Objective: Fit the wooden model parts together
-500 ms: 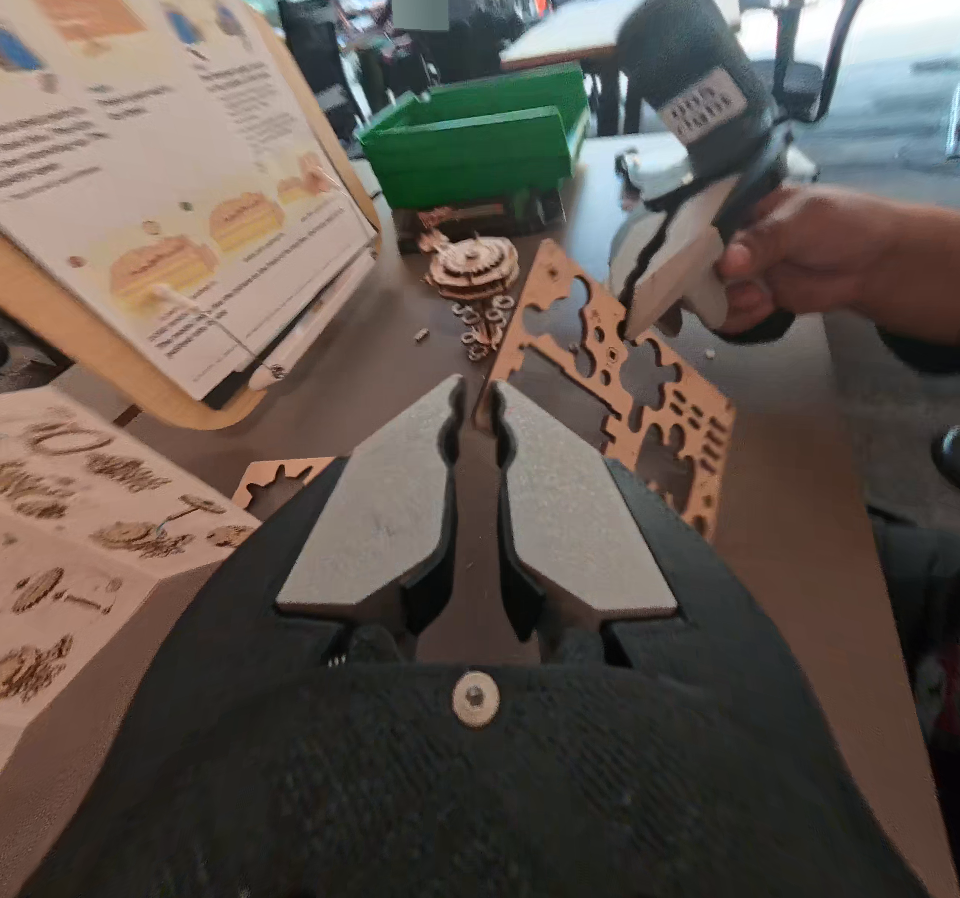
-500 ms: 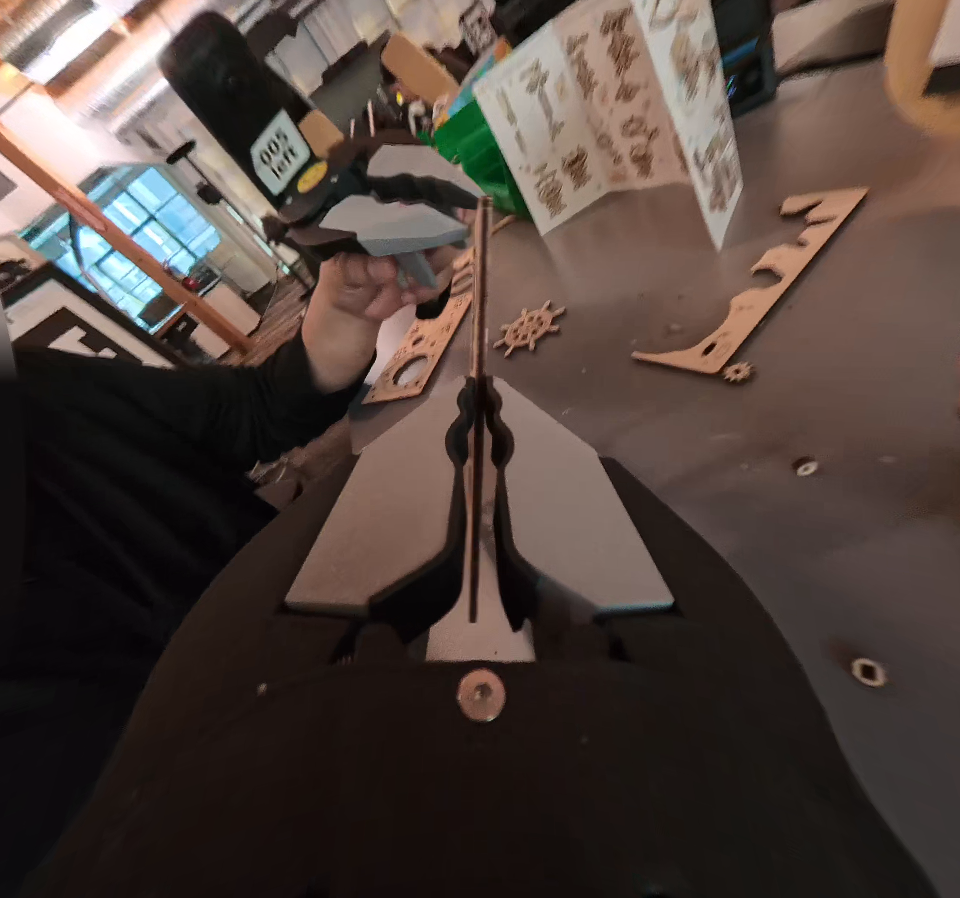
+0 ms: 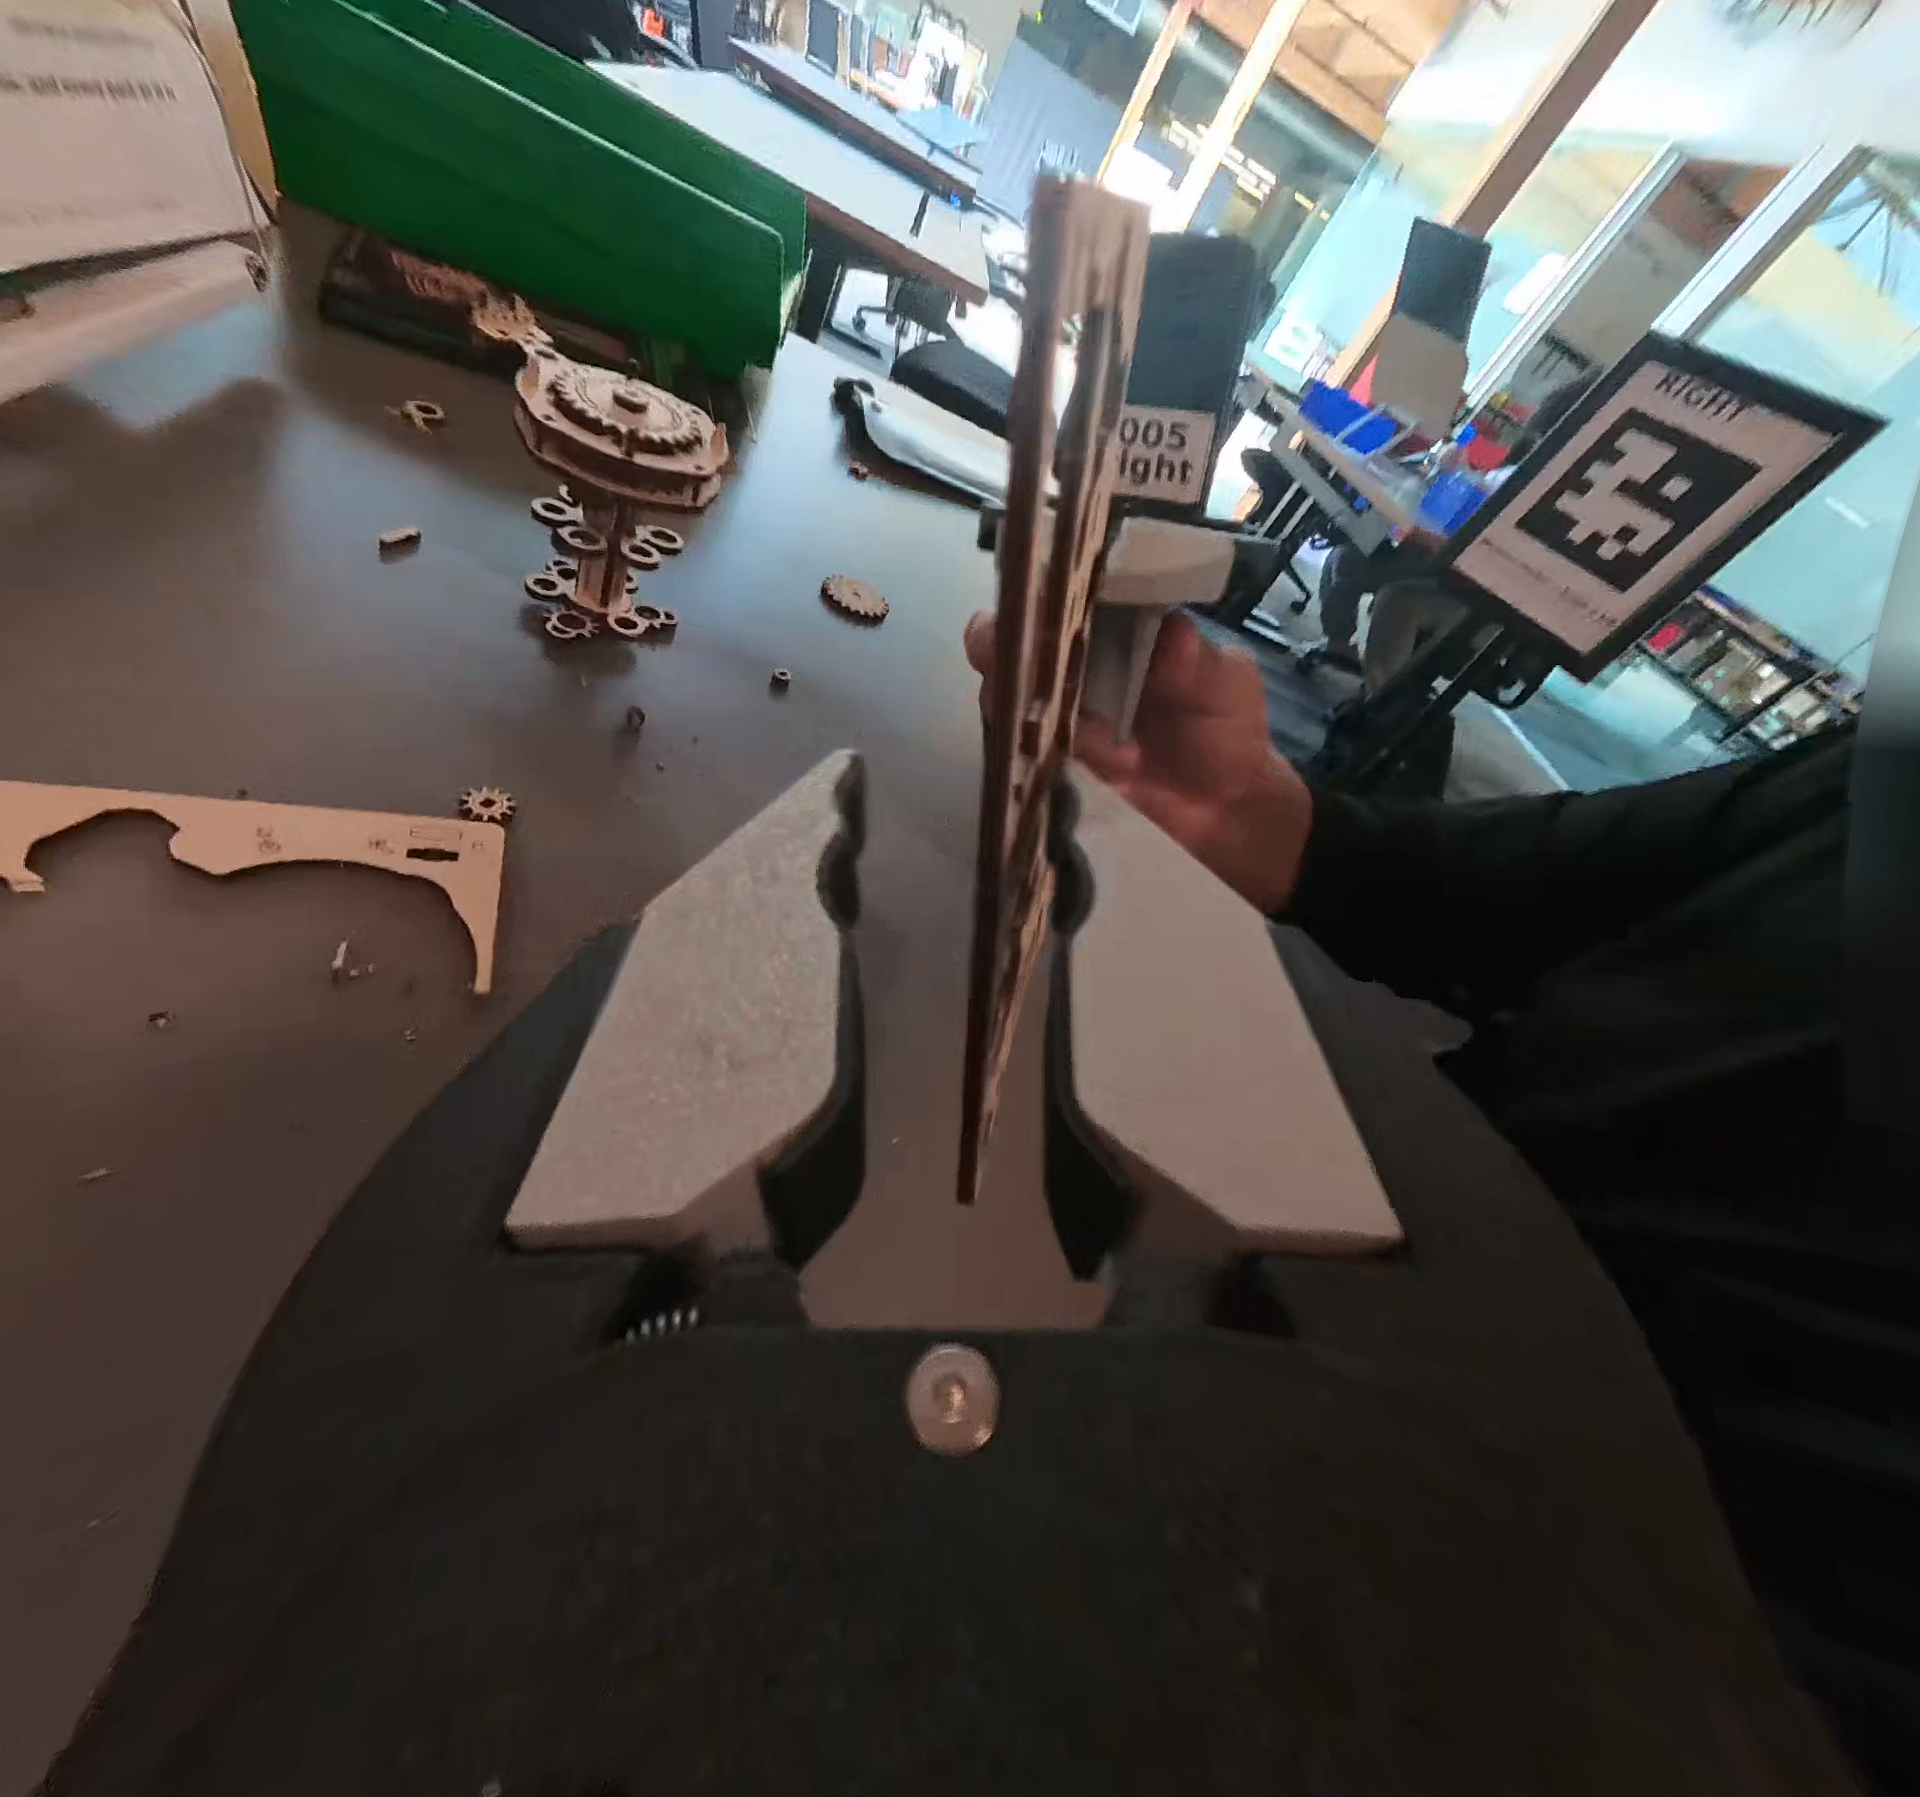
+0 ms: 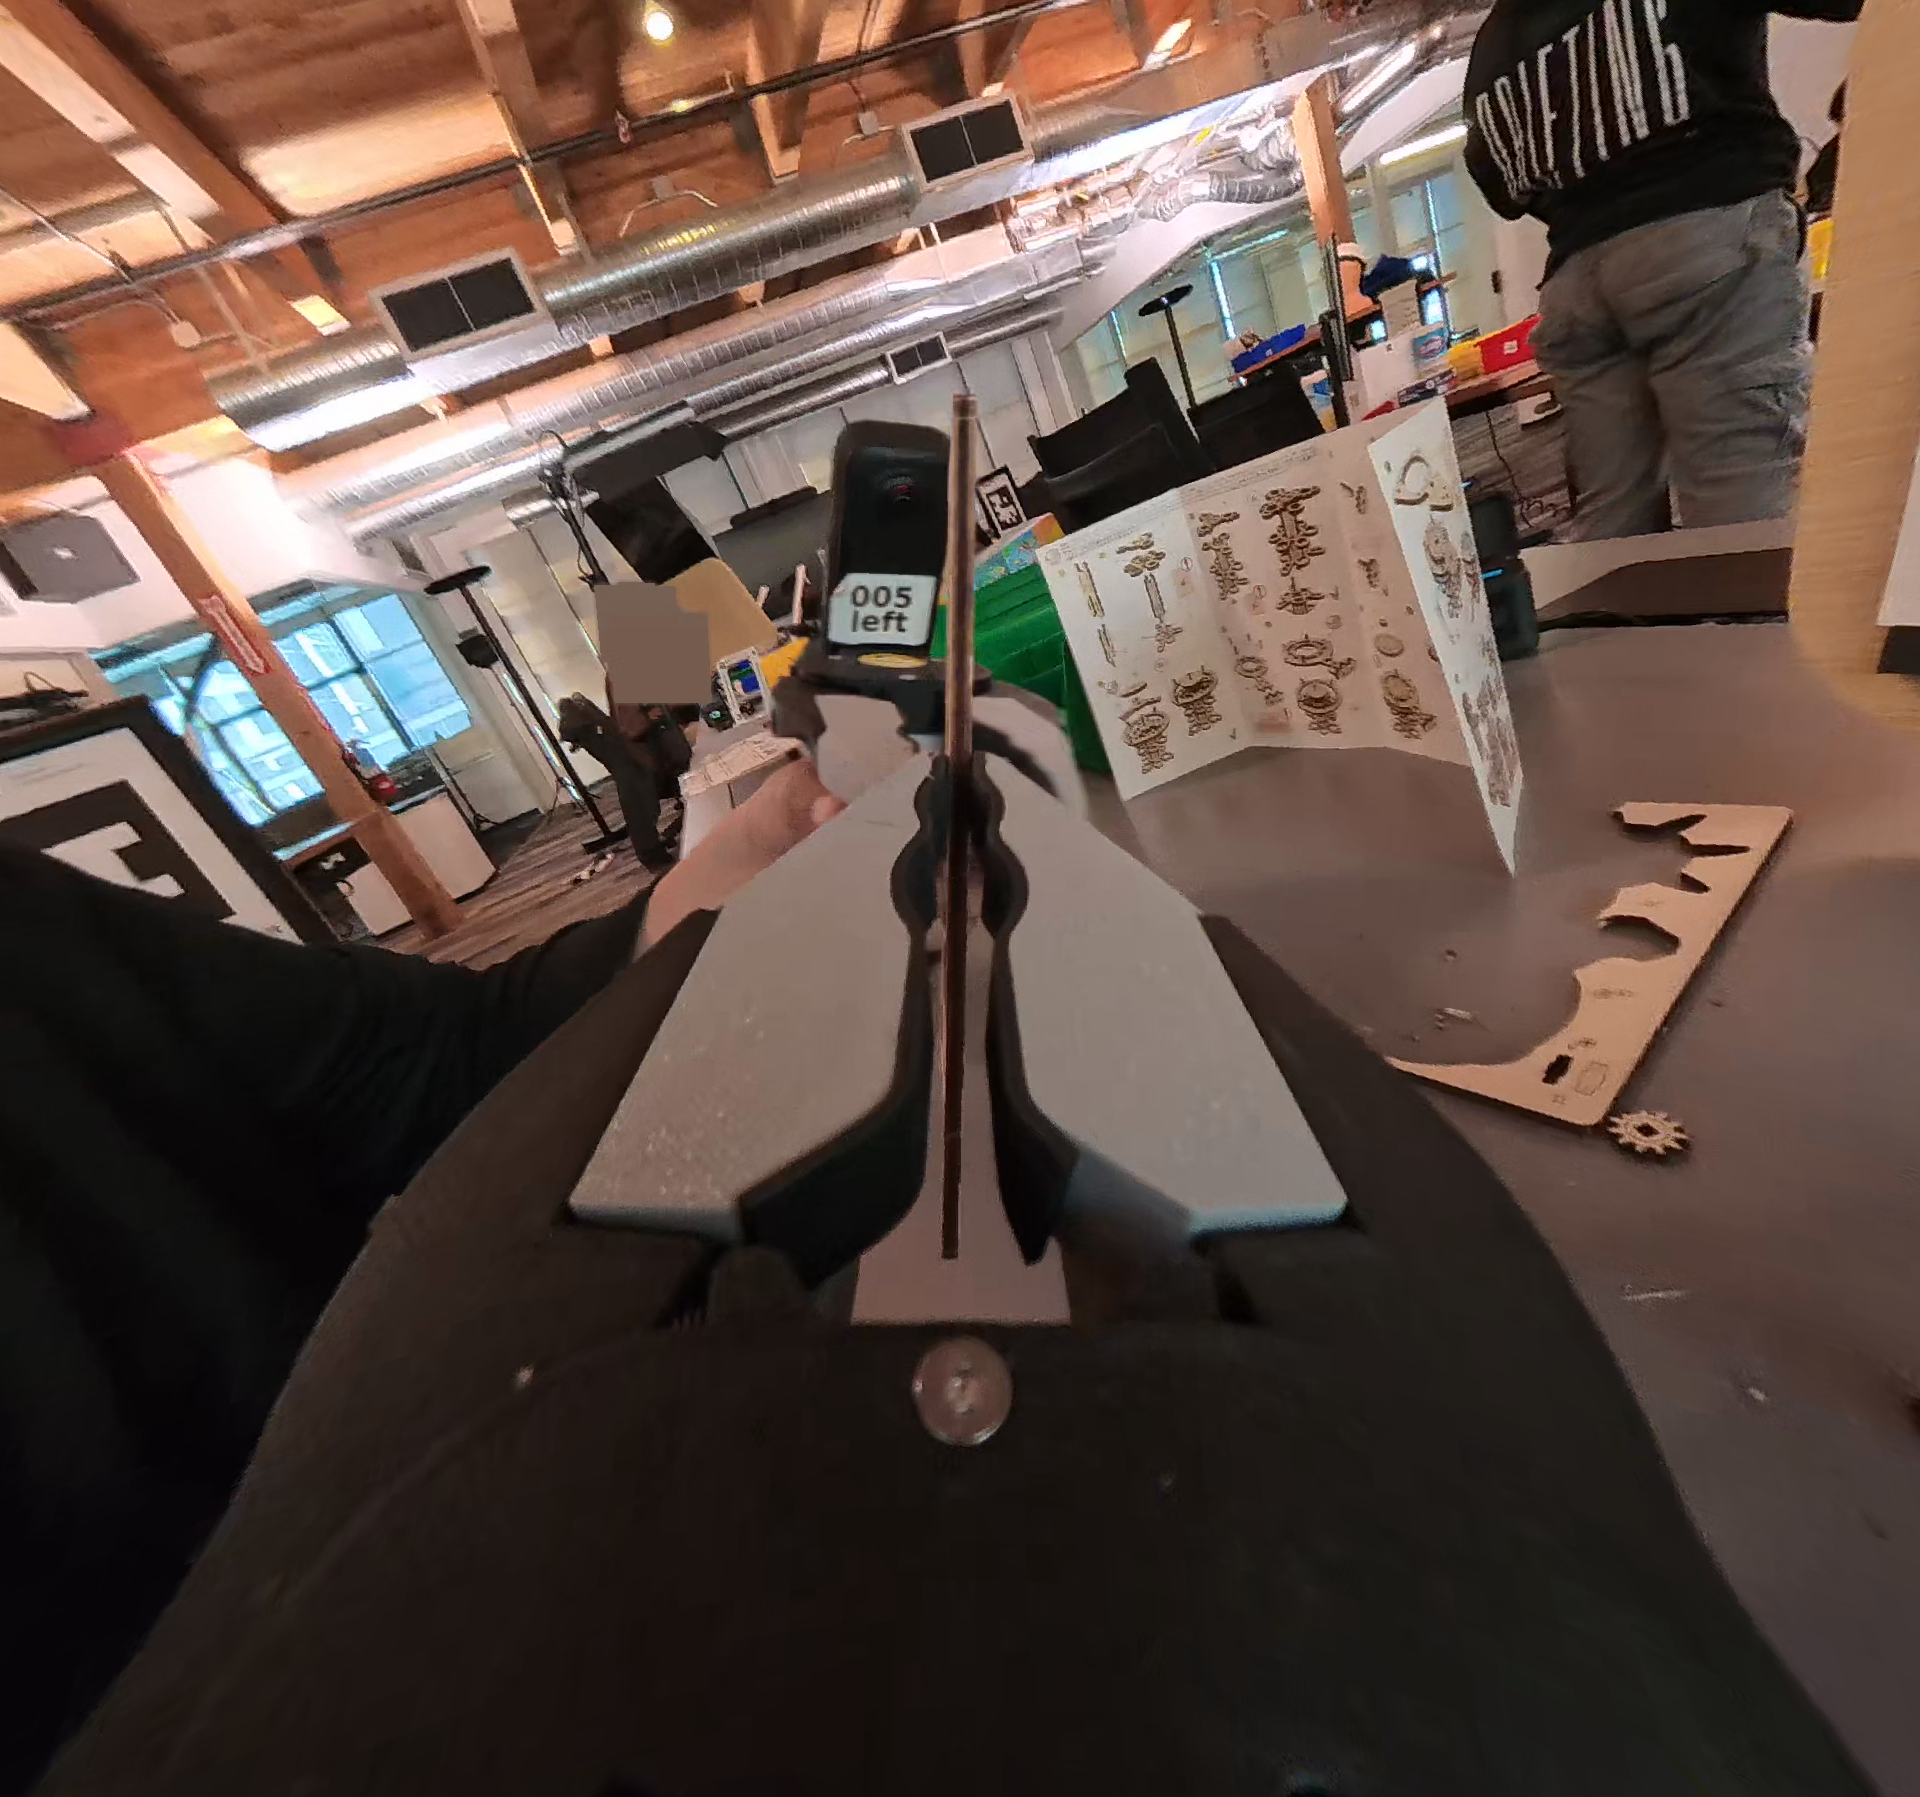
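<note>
Left claw [image 3: 961, 781]: released, fingers wide apart. Between them, edge-on and upright, the sheet [image 3: 1039, 552] of wooden parts, close against the right-hand finger and well clear of the left-hand one. Whether touching that finger or just beside it: cannot tell.

Right claw [image 4: 961, 781]: clenched on the same sheet [image 4: 961, 552], thin edge straight up the middle of the grip, top end well beyond the tips. From the left wrist view, right claw [image 3: 1143, 563] just past the left claw's tips, behind the sheet, hand [image 3: 1184, 729] around its grip.

Ahead-left of the left claw, on the tabletop [image 3: 260, 604]: half-built model [image 3: 618, 438], loose gear [image 3: 854, 596] nearer, offcut [image 3: 312, 843] to the left. Ahead-right of the right claw: folded leaflet [image 4: 1299, 635], standing.

Step in hand, as a judgement: taking a second hold on the sheet, held off the tabletop between both claws, most likely to press or snap a part free for the model. No part fitted at this moment.

Next move, likely: closing the left claw squarely on the flat faces, low and near the right claw's hold. Then a gentle, even pull or twist, since thin, pierced wood looks apt to crack.
</note>
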Motion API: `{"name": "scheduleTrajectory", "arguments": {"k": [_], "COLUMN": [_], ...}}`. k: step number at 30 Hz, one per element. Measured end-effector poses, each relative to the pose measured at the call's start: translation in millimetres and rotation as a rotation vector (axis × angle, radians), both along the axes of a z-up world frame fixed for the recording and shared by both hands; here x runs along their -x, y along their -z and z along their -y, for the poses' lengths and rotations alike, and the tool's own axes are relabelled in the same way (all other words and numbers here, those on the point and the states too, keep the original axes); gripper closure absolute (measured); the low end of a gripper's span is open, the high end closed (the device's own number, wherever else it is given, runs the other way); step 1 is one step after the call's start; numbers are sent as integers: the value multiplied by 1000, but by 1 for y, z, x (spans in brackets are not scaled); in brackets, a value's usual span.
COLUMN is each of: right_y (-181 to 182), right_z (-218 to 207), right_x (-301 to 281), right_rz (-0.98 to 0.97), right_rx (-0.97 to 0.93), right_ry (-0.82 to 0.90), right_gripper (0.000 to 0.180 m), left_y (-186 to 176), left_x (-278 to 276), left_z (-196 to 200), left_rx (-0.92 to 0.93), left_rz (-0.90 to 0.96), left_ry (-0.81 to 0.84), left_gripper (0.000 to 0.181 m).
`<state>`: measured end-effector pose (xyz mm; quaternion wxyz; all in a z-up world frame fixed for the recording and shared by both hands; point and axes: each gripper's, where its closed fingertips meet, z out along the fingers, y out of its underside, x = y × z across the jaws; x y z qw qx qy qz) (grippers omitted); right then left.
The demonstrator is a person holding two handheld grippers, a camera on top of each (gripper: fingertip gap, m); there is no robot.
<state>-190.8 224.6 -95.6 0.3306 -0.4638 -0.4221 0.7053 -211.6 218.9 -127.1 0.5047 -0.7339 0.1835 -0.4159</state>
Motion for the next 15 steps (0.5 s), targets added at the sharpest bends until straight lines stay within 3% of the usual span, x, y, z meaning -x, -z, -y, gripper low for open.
{"name": "scheduleTrajectory", "arguments": {"k": [2, 6, 15], "right_y": [4, 14, 21], "right_z": [-4, -3, -11], "right_x": [0, -1, -3], "right_rz": [20, 63, 152], "right_rx": [-23, 19, 51], "right_ry": [12, -54, -133], "right_gripper": [180, 180, 179], "left_y": [2, 1, 4], "left_x": [-9, -22, -27], "left_z": [2, 0, -6], "left_rx": [-15, -23, -16], "left_rz": [9, 27, 38], "left_ry": [24, 43, 6], "left_gripper": [168, 178, 179]}}
